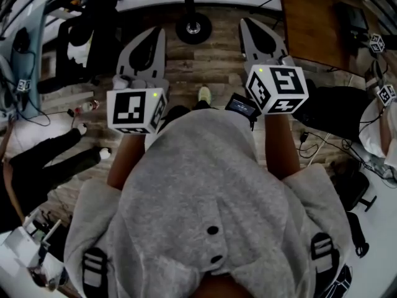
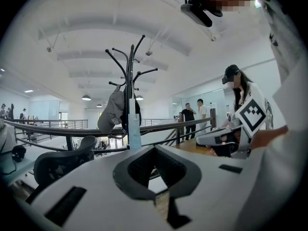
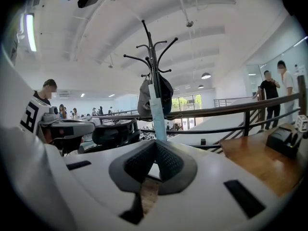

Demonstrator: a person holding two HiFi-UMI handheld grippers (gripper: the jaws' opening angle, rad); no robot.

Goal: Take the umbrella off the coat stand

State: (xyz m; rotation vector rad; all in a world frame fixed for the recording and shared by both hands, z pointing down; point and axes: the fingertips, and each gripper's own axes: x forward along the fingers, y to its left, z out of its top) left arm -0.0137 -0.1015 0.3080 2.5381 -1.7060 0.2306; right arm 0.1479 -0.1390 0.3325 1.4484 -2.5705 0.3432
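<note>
Two closed claws — left [image 2: 154, 148], right [image 3: 155, 142] — umbrella [image 3: 156, 112] on coat stand [image 3: 152, 57].

The left gripper [image 2: 155, 150] points nearly level, its jaws closed tip to tip with nothing between them. Straight ahead stands the coat stand [image 2: 129, 76], with a dark railing [image 2: 53, 128] running behind it. A pale blue folded umbrella [image 2: 134, 126] hangs along the pole, and a grey cap [image 2: 110, 112] hangs just left of it. The right gripper [image 2: 211, 137] shows at the right edge. Two people [image 2: 192, 114] stand well off.
</note>
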